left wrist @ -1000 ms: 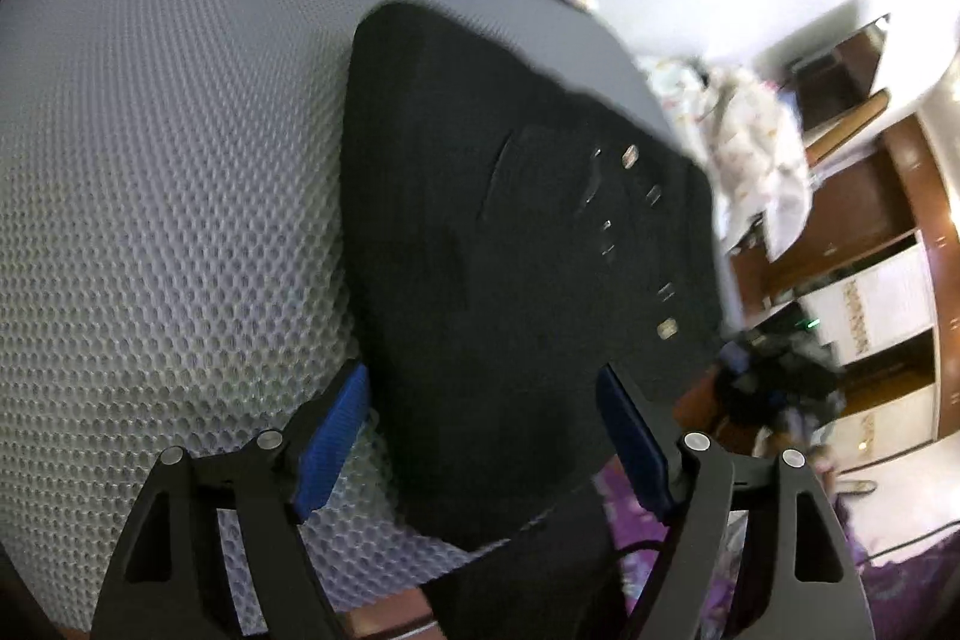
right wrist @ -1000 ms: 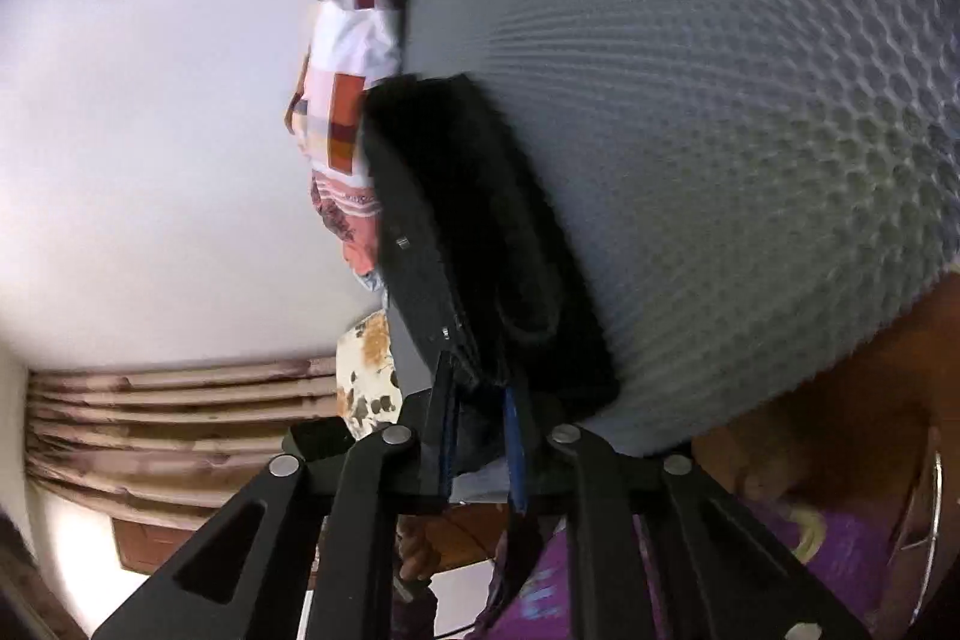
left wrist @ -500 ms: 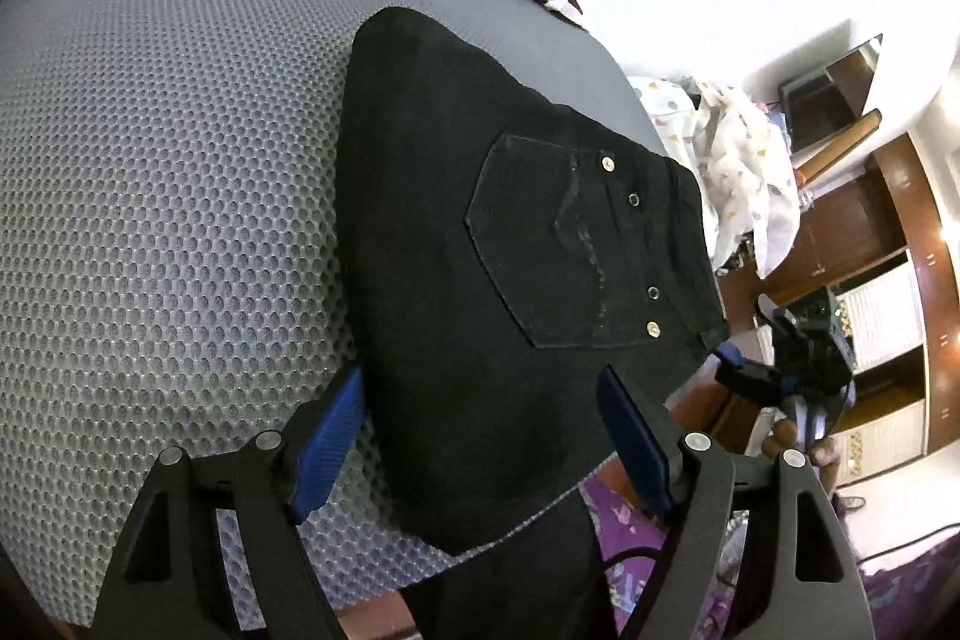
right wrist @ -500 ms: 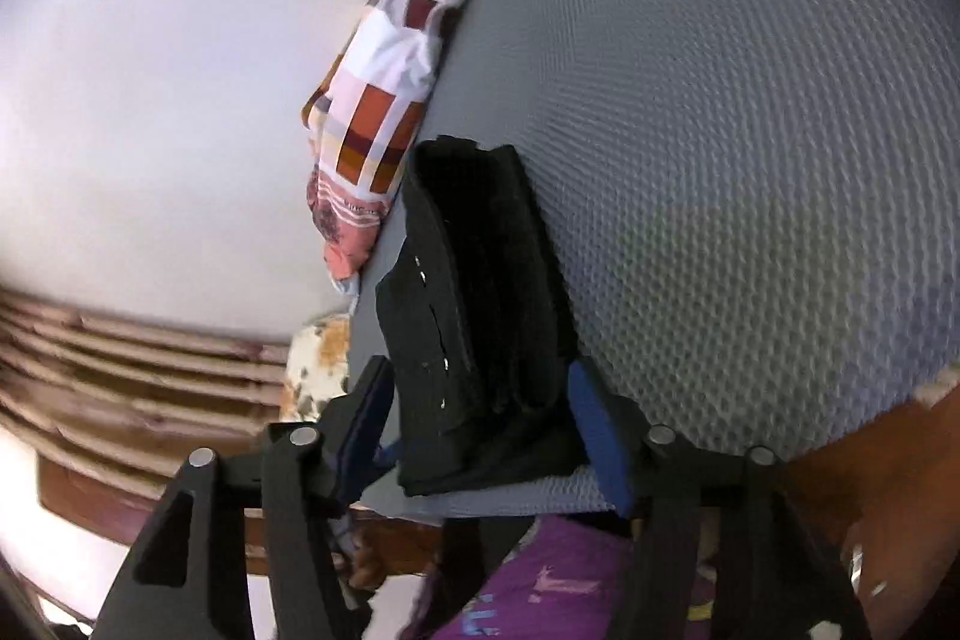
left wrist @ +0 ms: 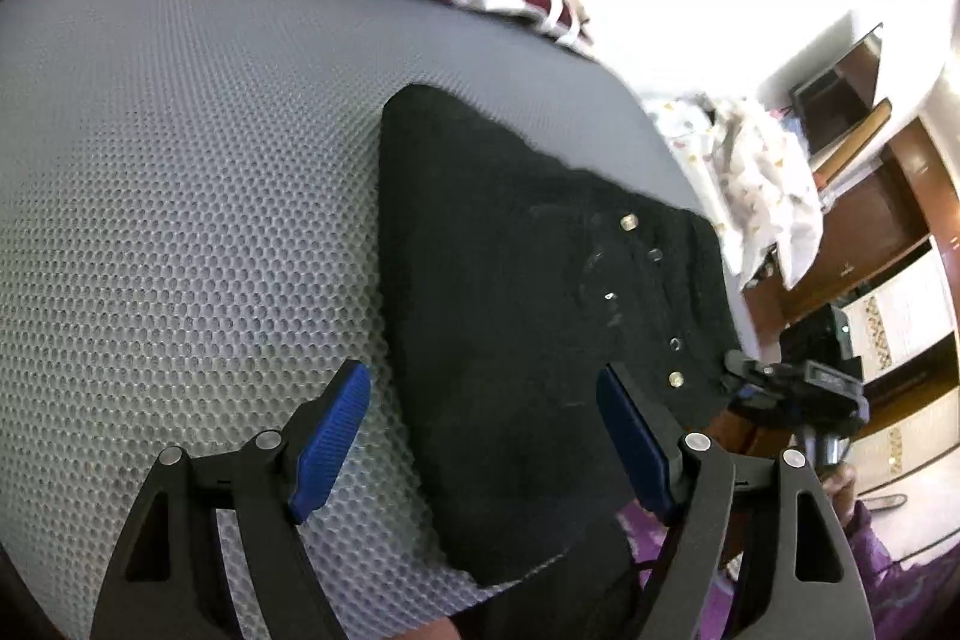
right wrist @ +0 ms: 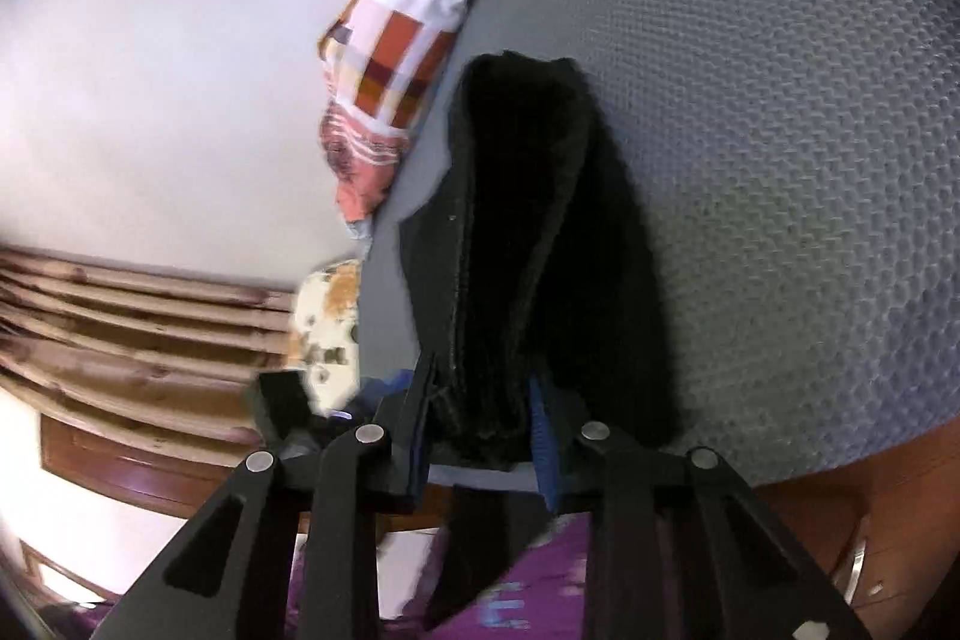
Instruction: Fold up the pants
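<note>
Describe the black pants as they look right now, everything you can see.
The black pants lie folded into a thick stack on the grey honeycomb mat, near its edge. The cloth looks like heavy denim; a back pocket with small metal rivets faces up. The right gripper has its jaws closing on the stack's near end, the layers between the pads. The left gripper is open, its jaws straddling the near corner without pressing it.
</note>
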Available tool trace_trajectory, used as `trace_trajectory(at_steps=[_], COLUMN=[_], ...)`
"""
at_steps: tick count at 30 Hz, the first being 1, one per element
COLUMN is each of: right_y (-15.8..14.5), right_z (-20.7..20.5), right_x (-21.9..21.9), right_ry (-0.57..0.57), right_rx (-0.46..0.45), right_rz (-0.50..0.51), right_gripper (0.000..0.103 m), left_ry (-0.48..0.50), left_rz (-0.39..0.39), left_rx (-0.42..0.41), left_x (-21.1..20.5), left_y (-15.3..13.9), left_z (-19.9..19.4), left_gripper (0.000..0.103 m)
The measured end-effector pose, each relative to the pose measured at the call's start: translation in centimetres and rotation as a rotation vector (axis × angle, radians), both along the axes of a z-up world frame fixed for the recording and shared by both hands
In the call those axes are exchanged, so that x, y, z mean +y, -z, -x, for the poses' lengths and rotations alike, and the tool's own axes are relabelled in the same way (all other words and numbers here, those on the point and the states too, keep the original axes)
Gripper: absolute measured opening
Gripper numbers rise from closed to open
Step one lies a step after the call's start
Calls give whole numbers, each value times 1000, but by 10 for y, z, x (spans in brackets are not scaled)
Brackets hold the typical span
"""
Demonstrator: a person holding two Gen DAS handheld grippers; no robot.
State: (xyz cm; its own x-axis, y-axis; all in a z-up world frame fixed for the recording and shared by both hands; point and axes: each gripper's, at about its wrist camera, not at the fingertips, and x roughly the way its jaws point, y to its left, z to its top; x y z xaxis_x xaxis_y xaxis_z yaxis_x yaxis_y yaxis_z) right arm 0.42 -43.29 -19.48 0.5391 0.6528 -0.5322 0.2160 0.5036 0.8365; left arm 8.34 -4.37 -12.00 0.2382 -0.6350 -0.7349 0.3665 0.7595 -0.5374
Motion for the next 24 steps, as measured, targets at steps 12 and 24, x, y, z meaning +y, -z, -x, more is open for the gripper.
trace_trajectory(at_steps=[12,24], right_y=[-2,-25], right_z=[-3,-12], right_x=[-10,15], right_ry=[38,-14], right_rx=[-66,-65], right_rz=[-86,307], right_gripper=[48,58], left_ry=[-21,-34], left_rz=[-43,-334], left_rx=[-7,-111], left_x=[-2,-33], left_y=[12,14], left_z=[4,2], left_gripper=[78,83])
